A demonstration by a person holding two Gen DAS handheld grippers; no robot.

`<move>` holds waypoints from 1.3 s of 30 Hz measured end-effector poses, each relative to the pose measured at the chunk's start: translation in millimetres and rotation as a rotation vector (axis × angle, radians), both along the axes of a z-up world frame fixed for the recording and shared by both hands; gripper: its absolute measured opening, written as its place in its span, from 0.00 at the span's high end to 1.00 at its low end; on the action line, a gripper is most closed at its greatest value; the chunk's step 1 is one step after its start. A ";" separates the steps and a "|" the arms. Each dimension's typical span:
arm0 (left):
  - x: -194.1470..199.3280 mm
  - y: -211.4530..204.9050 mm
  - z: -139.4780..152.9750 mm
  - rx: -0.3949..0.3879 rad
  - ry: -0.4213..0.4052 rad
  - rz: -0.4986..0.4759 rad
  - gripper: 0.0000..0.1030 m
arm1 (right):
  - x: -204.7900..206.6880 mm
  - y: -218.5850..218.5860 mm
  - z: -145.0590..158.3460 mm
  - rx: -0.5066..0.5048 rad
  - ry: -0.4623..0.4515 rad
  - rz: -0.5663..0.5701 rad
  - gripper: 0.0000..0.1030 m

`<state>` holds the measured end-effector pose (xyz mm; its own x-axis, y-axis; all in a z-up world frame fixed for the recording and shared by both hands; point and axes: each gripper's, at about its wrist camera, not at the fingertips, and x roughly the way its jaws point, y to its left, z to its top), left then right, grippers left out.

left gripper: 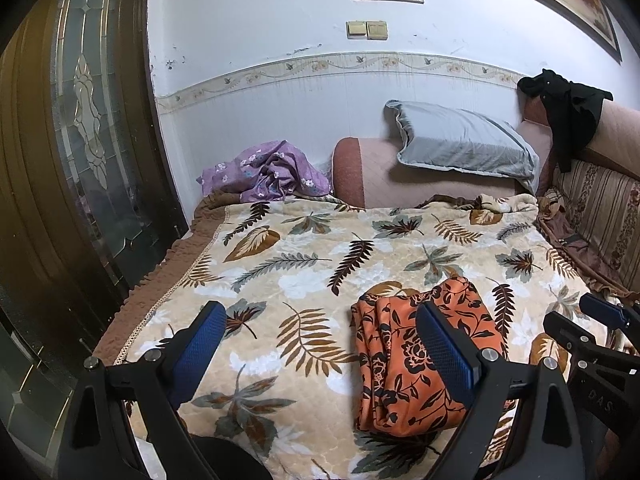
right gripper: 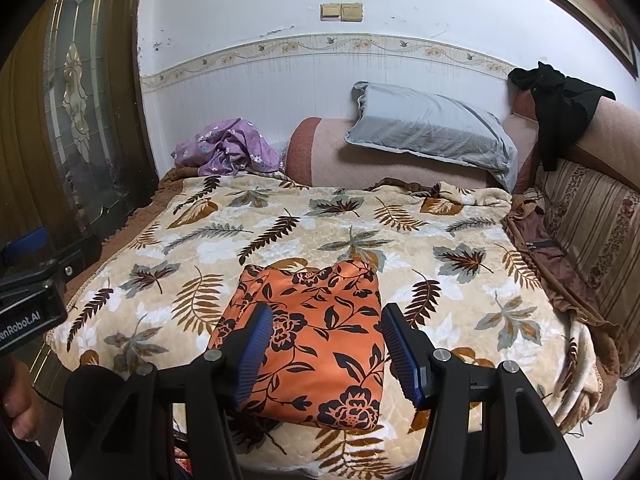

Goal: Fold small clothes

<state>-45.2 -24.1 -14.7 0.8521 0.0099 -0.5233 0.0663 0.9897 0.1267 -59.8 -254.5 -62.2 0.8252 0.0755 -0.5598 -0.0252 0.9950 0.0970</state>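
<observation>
From my right gripper's camera, the black plastic body of my left gripper (right gripper: 30, 304) carries white lettering, cut off by the frame edge, reading "enRobot.AI". From my left camera, the black plastic frame of my right gripper (left gripper: 598, 398) shows raised letters "D A S".

I'm looking at an orange garment (right gripper: 316, 344) printed with black flowers and vines, lying on a cream blanket (right gripper: 224, 248) patterned with brown, rust and grey-green leaves. My grippers are showing blue ribbed pads (right gripper: 256, 352) on black frames, and behind them I'm seeing a purple cloth (left gripper: 264, 172) with small pale flowers, a grey-blue pillow (left gripper: 464, 140) and a black garment (left gripper: 568, 112). The sofa back (right gripper: 592, 216) is showing what I think are tan and brown floral stripes.
</observation>
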 end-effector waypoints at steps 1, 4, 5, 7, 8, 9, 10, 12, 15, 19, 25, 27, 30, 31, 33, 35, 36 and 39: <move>0.1 -0.6 -0.1 0.000 -0.001 0.002 0.07 | 0.9 0.5 -0.3 0.001 -0.001 0.001 0.41; 3.5 3.2 -1.9 -0.001 0.003 0.002 0.07 | 4.8 2.0 -0.4 0.004 -0.002 0.002 0.41; 3.6 1.6 -2.9 0.000 0.003 0.003 0.07 | 4.9 2.7 -1.0 0.004 -0.002 0.003 0.41; 4.6 3.4 -2.4 -0.001 0.005 -0.001 0.07 | 5.2 3.6 -2.4 0.002 0.000 0.004 0.41; 5.0 3.1 -3.2 -0.001 0.007 -0.002 0.07 | 6.0 3.8 -3.3 0.002 0.003 0.004 0.41; 5.2 2.9 -3.7 0.001 0.007 -0.001 0.07 | 7.0 3.4 -4.3 0.004 0.005 0.005 0.41; 5.1 2.9 -4.0 0.002 0.008 -0.002 0.07 | 7.4 3.2 -4.8 0.005 0.006 0.004 0.41; 6.6 1.8 -5.4 0.007 0.011 -0.005 0.07 | 8.9 1.8 -5.6 0.011 0.008 0.002 0.41; 9.1 0.7 -7.6 0.008 0.020 -0.005 0.07 | 11.8 1.1 -6.3 0.010 0.008 0.002 0.41; 12.0 1.6 -8.1 0.005 0.026 -0.005 0.07 | 14.3 2.0 -6.0 0.014 0.006 0.008 0.41; 13.7 0.6 -9.5 0.007 0.031 -0.006 0.07 | 21.9 7.4 -8.3 0.011 0.014 0.020 0.41; 14.6 0.5 -10.9 0.008 0.034 -0.007 0.07 | 22.9 8.7 -9.5 0.014 0.017 0.019 0.41; 17.8 0.2 -13.8 0.010 0.041 -0.009 0.07 | 25.9 9.0 -10.9 0.015 0.021 0.019 0.41; 19.5 0.2 -14.7 0.011 0.044 -0.010 0.07 | 27.4 8.9 -11.4 0.017 0.022 0.018 0.41; 22.6 0.4 -16.7 0.011 0.052 -0.013 0.07 | 32.0 8.9 -13.1 0.020 0.027 0.020 0.41; 25.7 -0.5 -18.7 0.013 0.061 -0.013 0.07 | 35.0 10.9 -14.4 0.022 0.032 0.021 0.41; 27.5 -0.2 -19.3 0.013 0.065 -0.015 0.07 | 36.6 11.6 -15.0 0.023 0.035 0.022 0.41; 32.6 0.3 -20.8 0.004 0.077 -0.017 0.07 | 44.8 12.9 -16.7 0.029 0.042 0.031 0.41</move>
